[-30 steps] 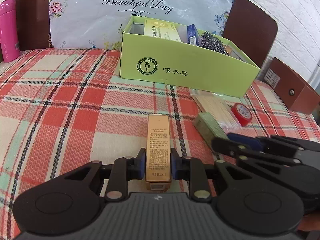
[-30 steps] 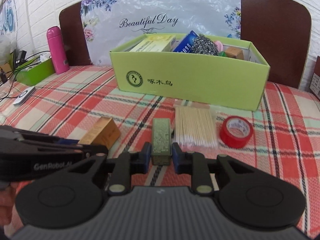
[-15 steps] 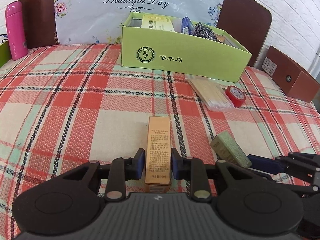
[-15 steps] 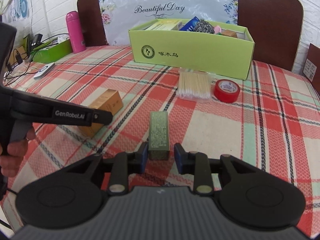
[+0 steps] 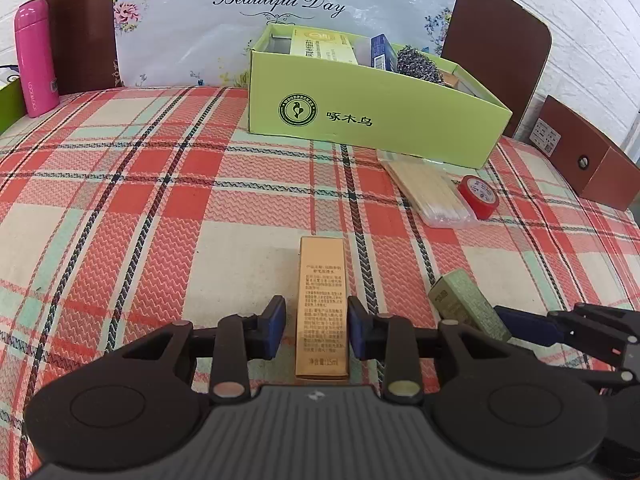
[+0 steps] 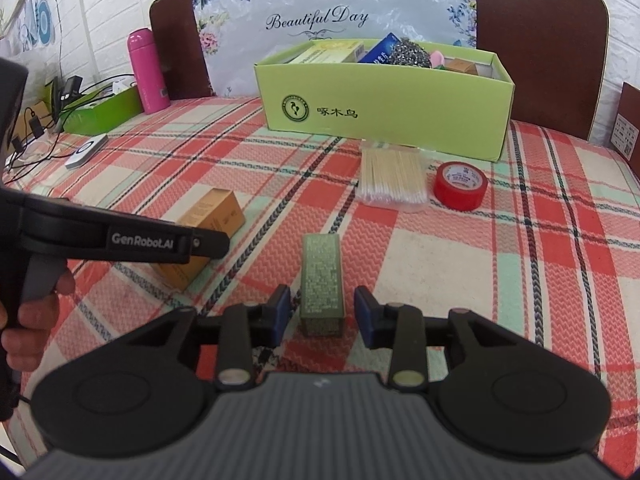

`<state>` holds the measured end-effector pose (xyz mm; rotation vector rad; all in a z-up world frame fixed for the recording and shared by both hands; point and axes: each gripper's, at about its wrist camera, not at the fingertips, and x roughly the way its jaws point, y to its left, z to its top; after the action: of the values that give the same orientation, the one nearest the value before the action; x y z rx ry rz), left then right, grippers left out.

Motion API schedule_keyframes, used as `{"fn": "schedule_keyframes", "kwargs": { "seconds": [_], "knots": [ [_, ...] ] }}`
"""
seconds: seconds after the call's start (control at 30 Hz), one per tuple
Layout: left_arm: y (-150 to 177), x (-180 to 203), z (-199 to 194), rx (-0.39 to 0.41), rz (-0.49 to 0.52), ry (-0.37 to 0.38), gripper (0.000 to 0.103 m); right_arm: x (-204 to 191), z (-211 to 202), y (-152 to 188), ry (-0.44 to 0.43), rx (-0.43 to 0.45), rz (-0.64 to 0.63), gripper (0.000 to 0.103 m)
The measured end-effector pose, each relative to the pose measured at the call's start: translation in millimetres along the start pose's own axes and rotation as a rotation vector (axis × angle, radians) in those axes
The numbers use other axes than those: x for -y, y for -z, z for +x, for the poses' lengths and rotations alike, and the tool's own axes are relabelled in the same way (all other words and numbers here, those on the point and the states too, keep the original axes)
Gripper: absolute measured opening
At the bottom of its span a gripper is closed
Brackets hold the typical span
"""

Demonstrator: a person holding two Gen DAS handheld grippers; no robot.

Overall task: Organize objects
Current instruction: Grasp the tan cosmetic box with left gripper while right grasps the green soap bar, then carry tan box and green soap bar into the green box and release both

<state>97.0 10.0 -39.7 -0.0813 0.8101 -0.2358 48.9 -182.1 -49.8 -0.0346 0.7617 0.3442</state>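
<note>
On the plaid tabletop (image 5: pixel 140 208), a light green carton (image 6: pixel 384 116) filled with packets is seen at the far side. Just before it, a cotton swab pack (image 6: pixel 390 178) and a red tape roll (image 6: pixel 460 184) are laid side by side. Nearer, a gold box (image 5: pixel 322 308) is straddled by the left gripper (image 5: pixel 316 332), whose jaws have just been opening, gaps visible either side. Likewise, a green box (image 6: pixel 322 284) is flanked untouched by the right gripper (image 6: pixel 322 314), jaws just parted.
</note>
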Motion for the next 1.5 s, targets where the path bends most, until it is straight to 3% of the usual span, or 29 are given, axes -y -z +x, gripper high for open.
{"fn": "schedule_keyframes", "kwargs": {
  "seconds": [0.17,0.27,0.57,1.13,1.33,1.5],
  "knots": [
    [-0.1,-0.8,-0.4,0.002,-0.002,0.004,0.034,2.4,2.9,-0.9,-0.012,0.003,0.013,0.034],
    [-1.7,0.4,-0.1,0.0,0.01,0.011,0.025,3.4,5.4,-0.6,-0.019,-0.002,0.023,0.023],
    [-21.9,12.2,-11.0,0.035,0.026,0.071,0.025,8.7,-4.8,-9.5,-0.028,0.052,0.032,0.022],
    [-144.9,78.3,-15.2,0.221,0.08,0.216,0.025,71.9,-33.9,-104.6,0.113,0.327,0.096,0.022],
    [-191.1,97.7,6.3,0.246,0.053,0.28,0.025,94.9,-18.2,-129.9,0.193,0.368,0.101,0.022],
    [-221.0,104.7,42.0,0.218,-0.028,0.329,0.025,110.9,2.9,-143.4,0.226,0.383,0.112,0.022]
  ]
}}
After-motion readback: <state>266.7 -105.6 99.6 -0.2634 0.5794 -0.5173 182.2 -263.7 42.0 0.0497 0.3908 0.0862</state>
